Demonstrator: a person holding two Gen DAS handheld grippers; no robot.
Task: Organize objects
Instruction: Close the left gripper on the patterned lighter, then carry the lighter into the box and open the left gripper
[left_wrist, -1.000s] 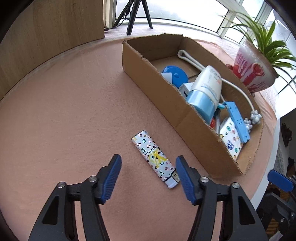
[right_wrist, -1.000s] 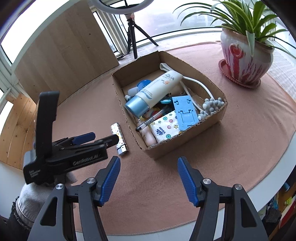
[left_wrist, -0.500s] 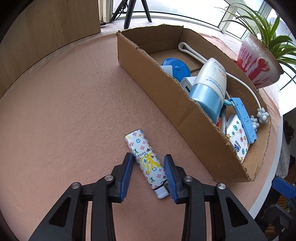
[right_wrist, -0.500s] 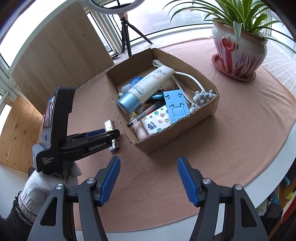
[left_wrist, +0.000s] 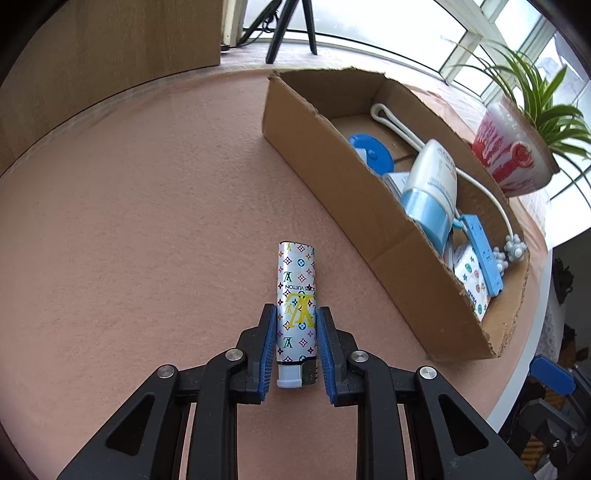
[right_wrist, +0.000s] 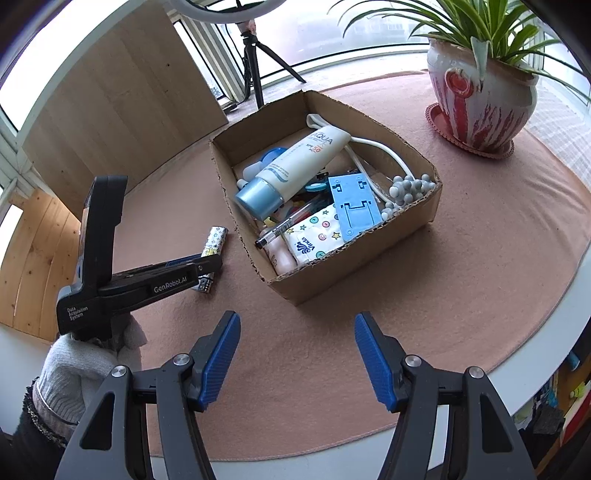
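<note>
On the pink felt mat (left_wrist: 140, 206) that covers the round table, just beside the long wall of the cardboard box (left_wrist: 332, 155), lies a lighter (left_wrist: 296, 295) with a silvery monogram print, and the left gripper (left_wrist: 296, 347) is down over it. Its jaws have just been closing, and the blue pads (left_wrist: 271, 350) now sit against both long sides of the lighter's lower half, near its white and black cap end. So the left gripper pinches the lighter, which as far as I can tell is not yet off the mat. The right gripper (right_wrist: 297, 362) hovers over the table's near edge with its jaws spread wide and nothing between them.

I judge the step in hand to be the pickup of the last loose item, since the box already holds a sunscreen tube (right_wrist: 295, 166), a pen, a tissue pack and other small things. The next move calls for a firm, square grip, a straight lift clear of the mat, then a carry over the box wall, high enough not to catch the ragged cardboard rim, to a free spot inside
</note>
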